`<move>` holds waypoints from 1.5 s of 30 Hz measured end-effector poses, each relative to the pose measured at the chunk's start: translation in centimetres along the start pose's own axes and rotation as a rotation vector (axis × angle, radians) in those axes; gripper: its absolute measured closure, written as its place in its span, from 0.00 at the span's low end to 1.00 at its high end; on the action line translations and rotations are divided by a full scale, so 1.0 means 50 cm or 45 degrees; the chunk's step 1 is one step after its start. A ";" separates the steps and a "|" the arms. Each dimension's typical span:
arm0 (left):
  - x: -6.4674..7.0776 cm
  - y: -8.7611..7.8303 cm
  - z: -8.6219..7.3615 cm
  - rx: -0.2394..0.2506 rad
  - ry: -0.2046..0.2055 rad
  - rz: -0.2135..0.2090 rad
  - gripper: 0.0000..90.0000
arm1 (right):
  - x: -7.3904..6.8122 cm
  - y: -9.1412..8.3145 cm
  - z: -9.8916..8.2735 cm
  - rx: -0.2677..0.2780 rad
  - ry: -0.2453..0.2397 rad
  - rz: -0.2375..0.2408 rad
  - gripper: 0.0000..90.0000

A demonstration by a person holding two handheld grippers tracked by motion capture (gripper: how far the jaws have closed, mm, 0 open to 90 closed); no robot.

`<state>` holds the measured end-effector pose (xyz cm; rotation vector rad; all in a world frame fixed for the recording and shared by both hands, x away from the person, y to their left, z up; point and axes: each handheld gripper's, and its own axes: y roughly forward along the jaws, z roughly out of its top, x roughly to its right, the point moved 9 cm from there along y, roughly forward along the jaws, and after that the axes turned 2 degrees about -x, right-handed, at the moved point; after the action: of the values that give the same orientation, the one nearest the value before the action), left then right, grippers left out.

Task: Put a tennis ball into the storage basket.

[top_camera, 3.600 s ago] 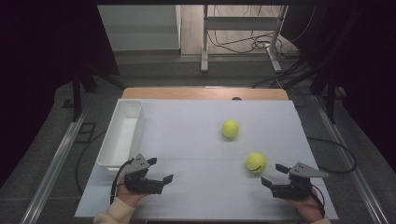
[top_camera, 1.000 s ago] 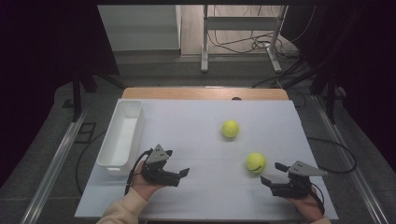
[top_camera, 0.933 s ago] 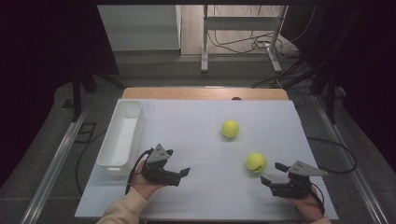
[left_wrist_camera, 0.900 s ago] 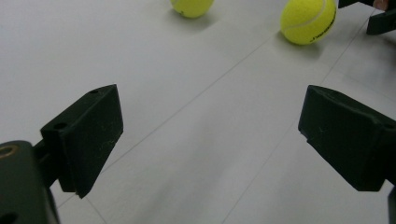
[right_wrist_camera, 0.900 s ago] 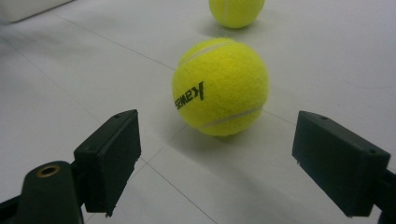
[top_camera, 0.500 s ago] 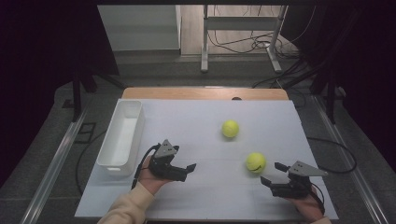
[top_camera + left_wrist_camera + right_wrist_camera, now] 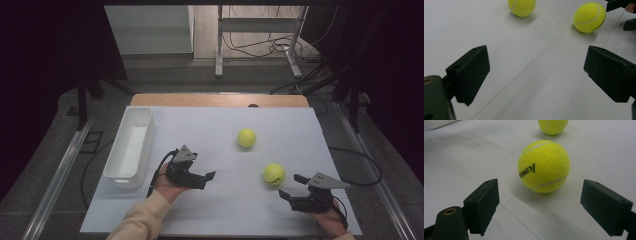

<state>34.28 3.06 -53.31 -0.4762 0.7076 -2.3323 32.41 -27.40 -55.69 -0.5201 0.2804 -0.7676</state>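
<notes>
Both jaws apart: my right hand-held gripper [image 7: 294, 187] faces the near tennis ball [image 7: 274, 173]; clipping it off-centre rolls it toward the bench's right edge.

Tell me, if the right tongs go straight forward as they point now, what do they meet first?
Most likely the nearer tennis ball, which sits centred just ahead of the open right tongs. The farther tennis ball lies behind it.
</notes>
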 end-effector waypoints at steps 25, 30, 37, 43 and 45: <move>-0.007 0.030 0.030 -0.022 -0.006 -0.018 0.08 | -0.001 0.001 -0.002 -0.006 -0.012 0.000 0.18; -0.008 0.038 0.034 -0.021 -0.015 -0.020 0.08 | 0.000 0.001 -0.003 -0.011 -0.015 -0.003 0.18; -0.013 0.045 0.039 -0.029 -0.013 -0.018 0.08 | 0.000 0.002 -0.003 -0.010 -0.017 -0.001 0.18; -0.016 0.052 0.044 -0.032 -0.019 -0.020 0.08 | 0.000 0.002 -0.004 -0.013 -0.017 -0.003 0.18; -0.016 0.054 0.045 -0.035 -0.015 -0.019 0.08 | 0.000 0.002 -0.004 -0.013 -0.018 -0.003 0.18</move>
<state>37.27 1.06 -53.26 -0.5093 0.7338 -2.3346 32.40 -27.41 -55.90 -0.5353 0.2705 -0.7651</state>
